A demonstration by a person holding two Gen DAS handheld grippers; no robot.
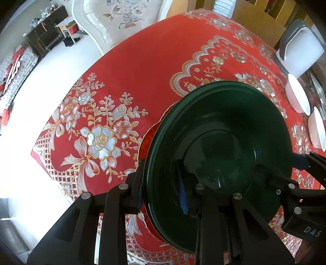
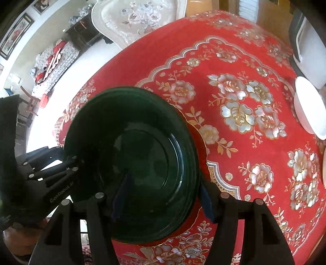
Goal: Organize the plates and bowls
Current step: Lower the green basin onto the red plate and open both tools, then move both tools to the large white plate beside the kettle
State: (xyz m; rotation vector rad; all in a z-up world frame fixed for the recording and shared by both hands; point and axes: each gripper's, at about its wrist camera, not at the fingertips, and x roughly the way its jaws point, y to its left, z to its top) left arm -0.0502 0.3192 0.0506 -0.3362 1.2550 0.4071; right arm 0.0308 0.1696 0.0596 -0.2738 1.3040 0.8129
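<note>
The dark green plates (image 1: 220,142) sit in a small stack on the table, near its front edge. They look like glass: smooth, glossy, round, with a deep centre and a wide rim with fine ridges. Several rims lie one over another. Under the stack there is a red plate (image 1: 145,146) with a wavy gold edge, and only a narrow part of it shows at the side.

The left gripper (image 1: 161,193) is made of black, matte plastic with small metal pins. Its two fingers are clamped on the rim of the green stack, one blue pad (image 1: 182,193) inside the dish and the other finger outside the rim. The right gripper (image 2: 163,201) stands on the opposite side of the same stack. One of its blue pads lies inside the top plate and the other is just beyond the outer rim. The jaws are set fairly wide around the rims, but I cannot tell if the pads really press on them.

The table is covered with a red tablecloth (image 1: 142,67), with silver and gold flowers, bows and a scalloped border. Far to the right stand two white bowls (image 1: 297,97), smooth and round, close to each other. Behind them is a white container with a grey handle (image 1: 299,51). Beyond the table there is a chair with a pale flowered cushion (image 1: 122,18).
</note>
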